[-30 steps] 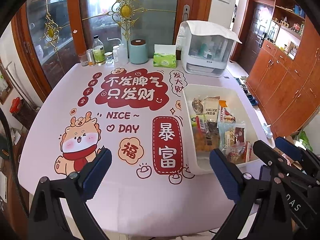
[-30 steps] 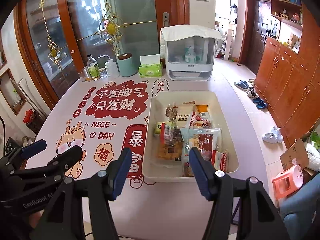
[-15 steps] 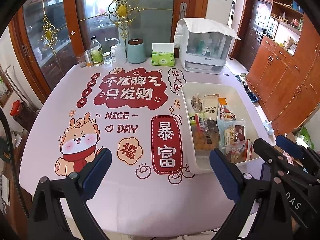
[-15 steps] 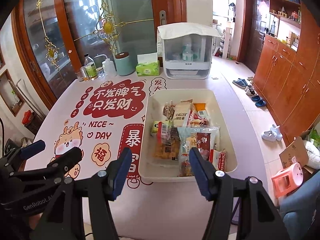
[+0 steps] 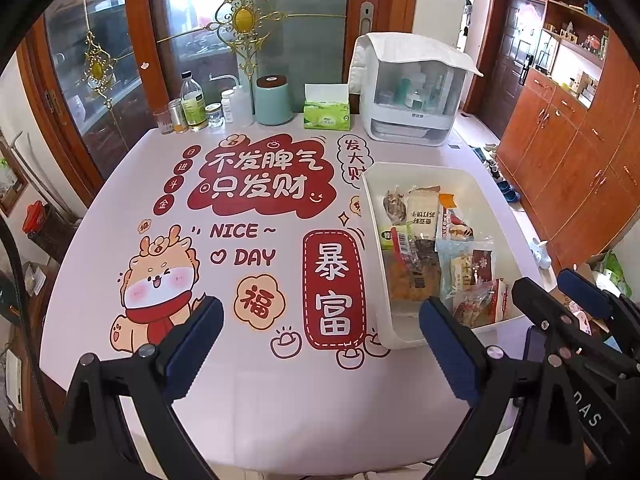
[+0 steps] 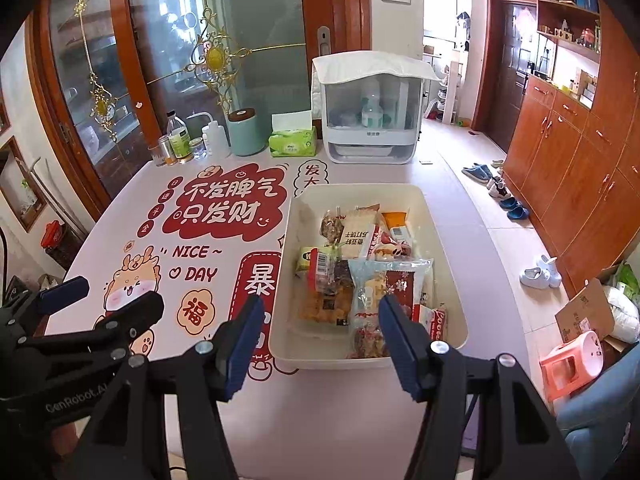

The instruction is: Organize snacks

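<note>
Now both tools spread, holding nothing.
Left tool (image 5: 320, 340) over printed pink surface (image 5: 260, 392); right tool (image 6: 318, 338) w/ near rim of white plastic bin (image 6: 448, 276) btwn fingers, packaged snacks (image 6: 360, 268) inside.

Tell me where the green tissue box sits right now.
The green tissue box stands at the table's far edge in both views, between the teal canister to its left and the white storage cabinet to its right, well beyond the snack bin.
</note>
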Action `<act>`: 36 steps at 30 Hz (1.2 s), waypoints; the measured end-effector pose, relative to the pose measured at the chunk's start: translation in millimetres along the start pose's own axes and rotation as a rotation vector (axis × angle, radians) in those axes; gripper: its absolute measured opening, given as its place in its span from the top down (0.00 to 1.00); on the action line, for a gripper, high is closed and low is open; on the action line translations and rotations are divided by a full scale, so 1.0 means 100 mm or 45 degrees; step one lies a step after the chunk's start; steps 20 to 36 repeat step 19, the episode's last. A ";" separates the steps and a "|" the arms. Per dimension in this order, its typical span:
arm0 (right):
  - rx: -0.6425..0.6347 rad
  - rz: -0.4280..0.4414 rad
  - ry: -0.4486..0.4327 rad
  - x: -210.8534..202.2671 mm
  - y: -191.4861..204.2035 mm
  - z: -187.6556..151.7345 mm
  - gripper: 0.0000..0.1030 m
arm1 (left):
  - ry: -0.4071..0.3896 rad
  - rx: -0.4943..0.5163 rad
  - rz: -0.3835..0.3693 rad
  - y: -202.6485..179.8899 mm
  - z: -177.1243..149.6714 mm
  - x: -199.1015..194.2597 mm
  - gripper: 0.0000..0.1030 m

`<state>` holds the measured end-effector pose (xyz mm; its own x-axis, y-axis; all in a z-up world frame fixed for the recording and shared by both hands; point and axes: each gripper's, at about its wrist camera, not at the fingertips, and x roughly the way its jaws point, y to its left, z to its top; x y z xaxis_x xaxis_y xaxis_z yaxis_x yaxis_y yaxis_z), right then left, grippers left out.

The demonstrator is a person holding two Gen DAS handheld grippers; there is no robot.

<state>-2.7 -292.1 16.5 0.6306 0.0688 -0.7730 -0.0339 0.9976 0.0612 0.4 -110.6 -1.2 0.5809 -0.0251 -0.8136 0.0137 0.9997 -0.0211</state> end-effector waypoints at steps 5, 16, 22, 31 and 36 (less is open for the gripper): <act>-0.003 0.007 0.007 0.03 -0.01 -0.01 0.42 | 0.011 -0.001 0.005 0.00 0.01 0.03 0.05; -0.007 0.010 0.005 0.06 -0.01 -0.01 0.42 | 0.028 -0.007 0.011 0.01 0.01 0.08 0.05; -0.007 0.010 0.007 0.07 -0.01 -0.01 0.42 | 0.036 -0.010 0.010 0.01 0.00 0.09 0.05; -0.007 0.010 0.007 0.07 -0.01 -0.01 0.42 | 0.036 -0.010 0.010 0.01 0.00 0.09 0.05; -0.007 0.010 0.007 0.07 -0.01 -0.01 0.42 | 0.036 -0.010 0.010 0.01 0.00 0.09 0.05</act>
